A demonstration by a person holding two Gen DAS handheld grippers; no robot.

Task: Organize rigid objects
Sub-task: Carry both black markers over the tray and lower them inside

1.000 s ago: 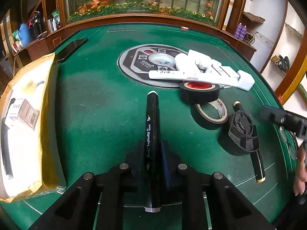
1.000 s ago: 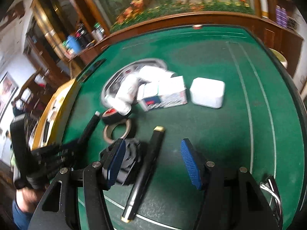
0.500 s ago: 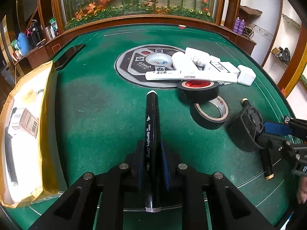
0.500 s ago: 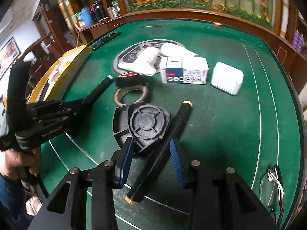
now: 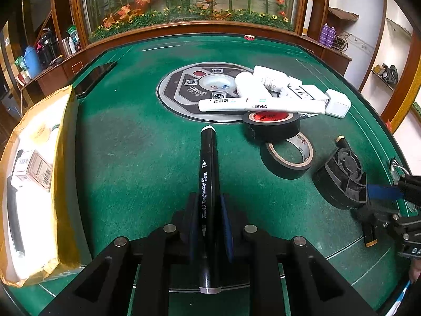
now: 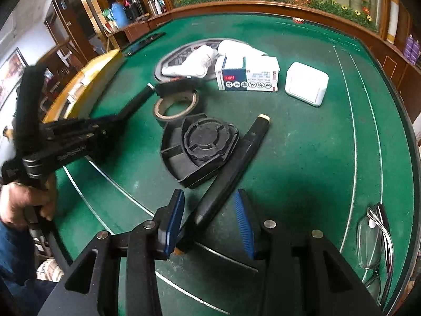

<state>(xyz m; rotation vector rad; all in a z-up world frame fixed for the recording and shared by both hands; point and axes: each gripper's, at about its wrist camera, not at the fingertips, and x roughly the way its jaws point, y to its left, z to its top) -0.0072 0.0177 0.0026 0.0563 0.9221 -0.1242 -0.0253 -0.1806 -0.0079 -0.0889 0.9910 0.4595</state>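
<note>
My left gripper (image 5: pixel 209 226) is clenched on a black marker (image 5: pixel 209 184). My right gripper's (image 6: pixel 210 223) jaws have just been closing around a gold-tipped marker (image 6: pixel 236 163) lying near the surface's (image 6: pixel 302 144) front edge, not visibly pressing yet. A black plastic part (image 6: pixel 202 147) crowds its left side, tape rolls (image 6: pixel 175 105) beyond.

My left gripper (image 6: pixel 110 123) smears with blur at frame left; glasses (image 6: pixel 373 239) half cut off lower right.

The left gripper (image 5: pixel 209 223) clamped a black marker (image 5: pixel 209 181) above the green table (image 5: pixel 131 158). Two tape rolls (image 5: pixel 271 126) lay ahead.
</note>
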